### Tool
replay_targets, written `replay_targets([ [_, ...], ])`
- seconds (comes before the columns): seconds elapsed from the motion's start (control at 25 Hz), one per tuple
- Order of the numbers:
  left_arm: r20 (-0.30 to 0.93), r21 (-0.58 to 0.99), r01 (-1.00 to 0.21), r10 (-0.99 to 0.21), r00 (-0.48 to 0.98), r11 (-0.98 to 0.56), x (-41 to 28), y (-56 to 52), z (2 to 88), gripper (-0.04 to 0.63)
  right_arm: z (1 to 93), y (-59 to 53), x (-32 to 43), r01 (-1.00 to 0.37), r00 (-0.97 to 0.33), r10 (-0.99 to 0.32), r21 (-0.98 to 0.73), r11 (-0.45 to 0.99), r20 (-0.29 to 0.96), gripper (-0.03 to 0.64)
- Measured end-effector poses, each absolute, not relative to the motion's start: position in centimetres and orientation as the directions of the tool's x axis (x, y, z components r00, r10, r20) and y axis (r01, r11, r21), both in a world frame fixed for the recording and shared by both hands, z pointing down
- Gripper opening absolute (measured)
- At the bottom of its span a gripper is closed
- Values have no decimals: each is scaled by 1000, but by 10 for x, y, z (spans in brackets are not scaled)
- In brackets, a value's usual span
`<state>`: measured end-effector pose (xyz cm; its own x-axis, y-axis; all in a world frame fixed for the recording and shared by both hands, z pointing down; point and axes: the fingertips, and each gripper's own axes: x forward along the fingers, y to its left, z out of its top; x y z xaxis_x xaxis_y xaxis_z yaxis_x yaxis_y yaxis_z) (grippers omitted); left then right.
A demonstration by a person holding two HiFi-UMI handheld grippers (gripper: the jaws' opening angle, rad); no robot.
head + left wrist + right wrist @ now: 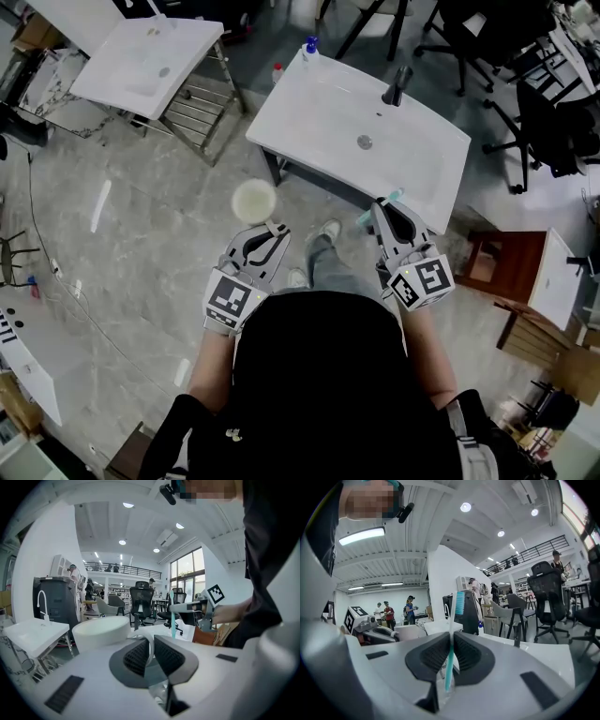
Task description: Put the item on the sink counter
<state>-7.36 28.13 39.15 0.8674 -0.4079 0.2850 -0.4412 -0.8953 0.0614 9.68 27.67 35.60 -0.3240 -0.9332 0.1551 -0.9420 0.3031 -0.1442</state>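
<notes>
While we carry toward the white rectangular sink counter (319,112), left gripper (272,231) nips a round white cup (253,200) by its handle, right gripper (382,205) clamps a teal-and-white plastic toothbrush (453,616), both short of it. Next, likely: reach over, lower, release.

The desk (309,112) looks like smooth, glossy white ceramic, and its tap (397,86) like dark matt metal. The floor (141,234) is polished grey stone with veins. The cup (254,201) seems to be matt white plastic. The toothbrush (449,665) is smooth teal and white plastic. The left tool (151,639) and the right tool (452,637) have matt grey plastic shells and black ribbed pads (137,658).
</notes>
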Motion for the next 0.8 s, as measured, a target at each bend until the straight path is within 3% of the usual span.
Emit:
replay_targets([
  [0.8, 348, 68, -500, -449, 823, -863, -18, 136, 403, 44, 368, 135, 153, -917, -377, -911, -208, 341, 168, 46],
])
